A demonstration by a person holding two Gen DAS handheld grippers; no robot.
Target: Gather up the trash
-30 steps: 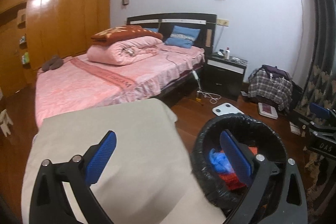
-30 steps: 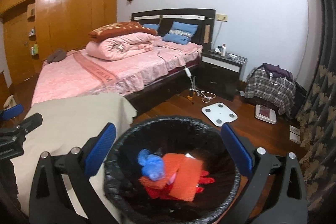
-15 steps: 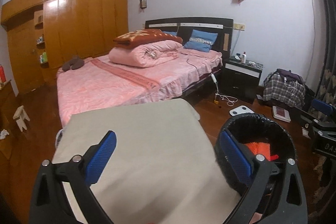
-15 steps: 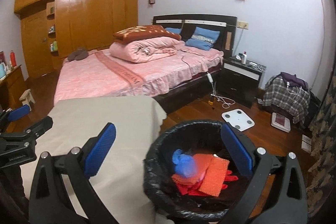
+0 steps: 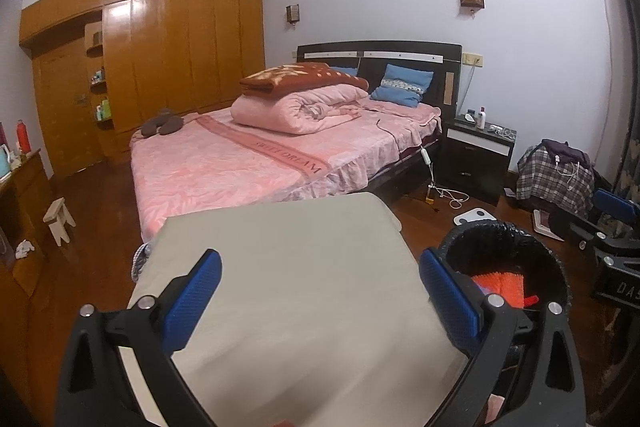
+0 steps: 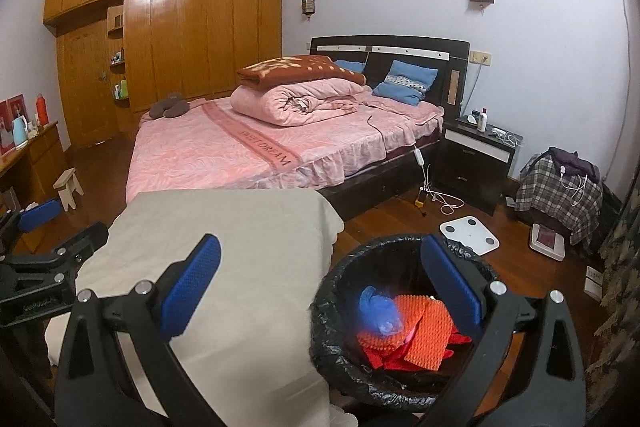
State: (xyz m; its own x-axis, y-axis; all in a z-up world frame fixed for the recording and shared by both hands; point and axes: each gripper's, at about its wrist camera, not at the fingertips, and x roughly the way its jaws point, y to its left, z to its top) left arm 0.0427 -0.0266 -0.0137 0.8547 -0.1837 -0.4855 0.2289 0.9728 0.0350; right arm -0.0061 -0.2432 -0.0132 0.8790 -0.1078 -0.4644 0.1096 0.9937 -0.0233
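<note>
Bedspread (image 6: 240, 151) lettered "SWEET DREAM" (inverted), both grippers agape, bin (image 6: 332, 311) filled

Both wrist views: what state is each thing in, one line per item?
Left tongs: open, empty, above the cloth-covered table.
Right tongs: open, empty, right finger over the bin.
Trash bin: black liner in, open top, partly filled.
Orange trash: lying inside the bin.
Blue wad: inside the bin, on the orange trash.
Table cloth: spread flat, nothing visible on it.
Quilt: folded on the bed.
</note>
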